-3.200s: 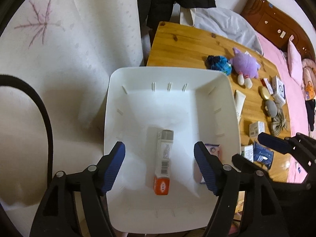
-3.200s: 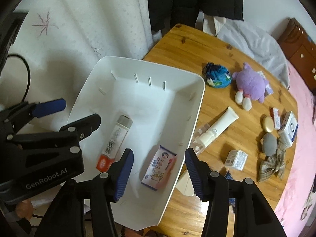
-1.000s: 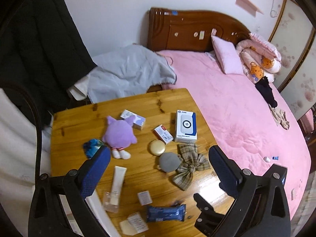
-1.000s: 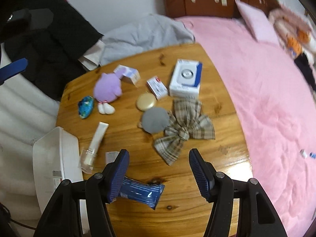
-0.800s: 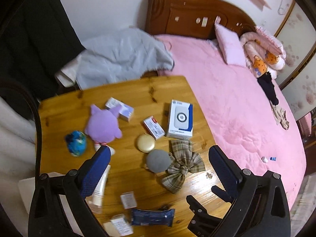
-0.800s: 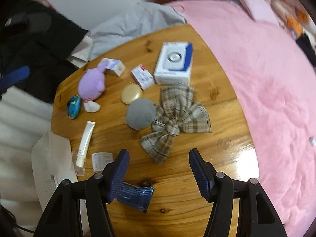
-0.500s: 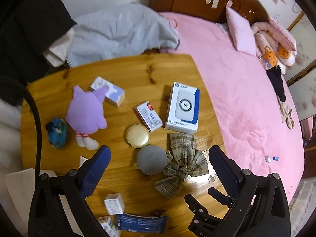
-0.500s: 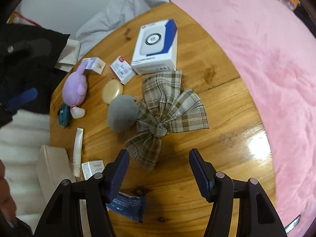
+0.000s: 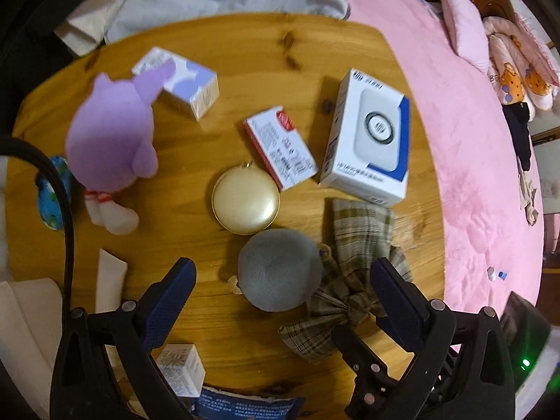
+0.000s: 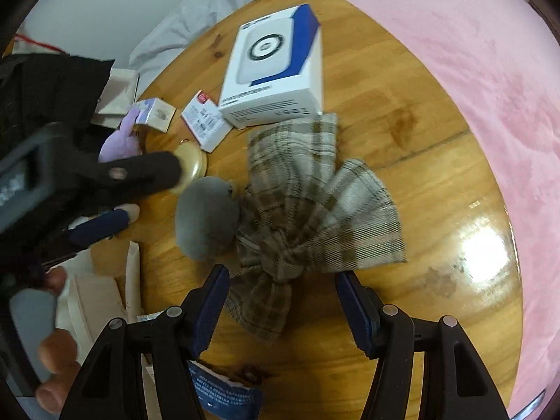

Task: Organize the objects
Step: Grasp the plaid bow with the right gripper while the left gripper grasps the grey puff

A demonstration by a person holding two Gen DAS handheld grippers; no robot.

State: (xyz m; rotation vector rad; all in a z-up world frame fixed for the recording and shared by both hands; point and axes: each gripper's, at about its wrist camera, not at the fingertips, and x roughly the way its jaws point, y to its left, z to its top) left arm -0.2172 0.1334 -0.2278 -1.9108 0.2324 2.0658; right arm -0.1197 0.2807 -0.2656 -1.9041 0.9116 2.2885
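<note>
Change: both grippers are being brought down from the bin onto the bench clutter.
Left gripper (image 9: 281,292): being held apart, empty, gray pouch (image 9: 278,269) straight ahead.
Right gripper (image 10: 283,306): being held apart, empty, plaid bow (image 10: 308,210) between its tips.
Meaning: next pickups are being lined up.

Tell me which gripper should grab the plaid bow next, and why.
Right. The right gripper is open with the plaid bow lying directly ahead between its fingers. The left gripper, also open, lines up with the grey round pouch instead; the bow sits off toward its right finger.

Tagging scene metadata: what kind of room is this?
Likely a bedroom at home: a wooden table beside a bed with a pink bedspread and pillow, plus a purple plush toy.
</note>
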